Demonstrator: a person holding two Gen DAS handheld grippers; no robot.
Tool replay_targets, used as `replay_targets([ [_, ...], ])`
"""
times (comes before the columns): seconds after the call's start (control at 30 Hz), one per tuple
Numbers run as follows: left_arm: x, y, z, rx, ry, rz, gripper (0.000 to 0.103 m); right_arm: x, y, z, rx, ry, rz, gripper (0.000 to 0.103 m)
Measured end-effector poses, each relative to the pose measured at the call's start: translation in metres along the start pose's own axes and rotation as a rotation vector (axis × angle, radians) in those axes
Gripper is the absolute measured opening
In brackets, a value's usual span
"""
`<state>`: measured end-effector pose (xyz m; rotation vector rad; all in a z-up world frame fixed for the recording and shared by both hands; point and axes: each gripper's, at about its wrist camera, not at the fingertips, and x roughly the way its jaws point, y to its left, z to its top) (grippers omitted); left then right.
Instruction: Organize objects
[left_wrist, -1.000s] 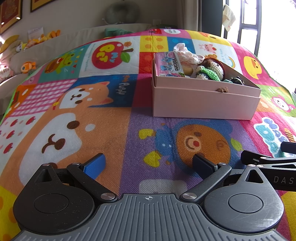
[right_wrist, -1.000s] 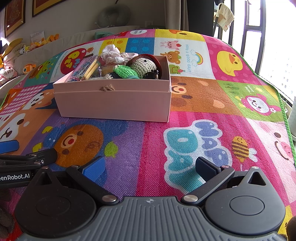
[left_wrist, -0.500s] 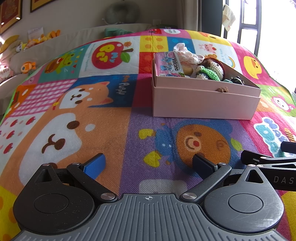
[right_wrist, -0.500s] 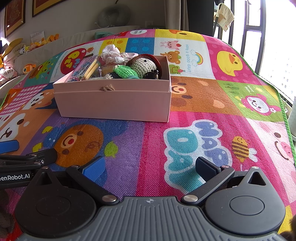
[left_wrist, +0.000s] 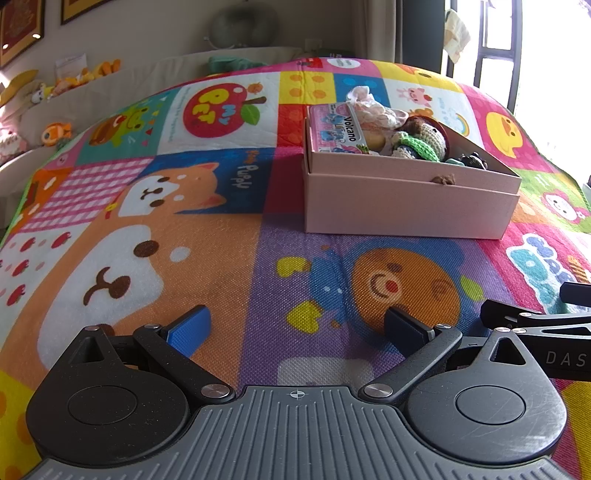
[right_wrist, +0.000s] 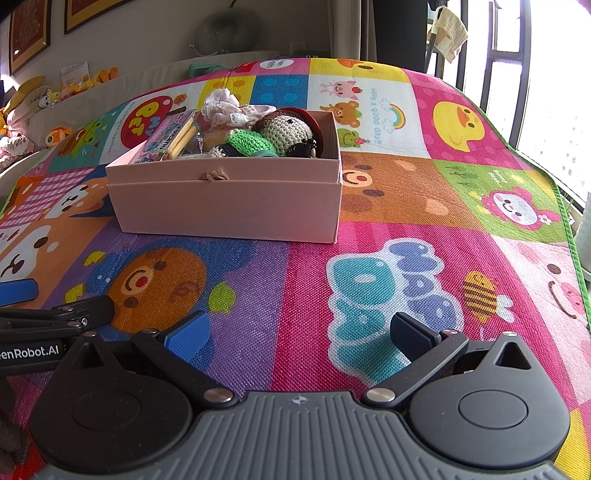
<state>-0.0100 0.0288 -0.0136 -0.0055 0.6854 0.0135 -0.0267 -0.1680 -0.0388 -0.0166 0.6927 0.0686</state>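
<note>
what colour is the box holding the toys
Pale pink. The box shows best in the right wrist view, sitting on the colourful play mat.

bright daylight pours from the blown-out window (right_wrist: 554, 110) on the right, the box (left_wrist: 406, 206) throws a soft shadow leftward onto the mat (left_wrist: 221, 258), and fisheye bending curves every edge.
</note>
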Motion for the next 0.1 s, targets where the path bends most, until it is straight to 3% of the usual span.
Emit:
replay_targets([
  [0.1, 0.0004, 0.0003, -0.0001, 0.000, 0.001, 0.000, 0.102, 0.0000, -0.0002, 0.0000, 0.000, 0.000, 0.000, 0.103],
])
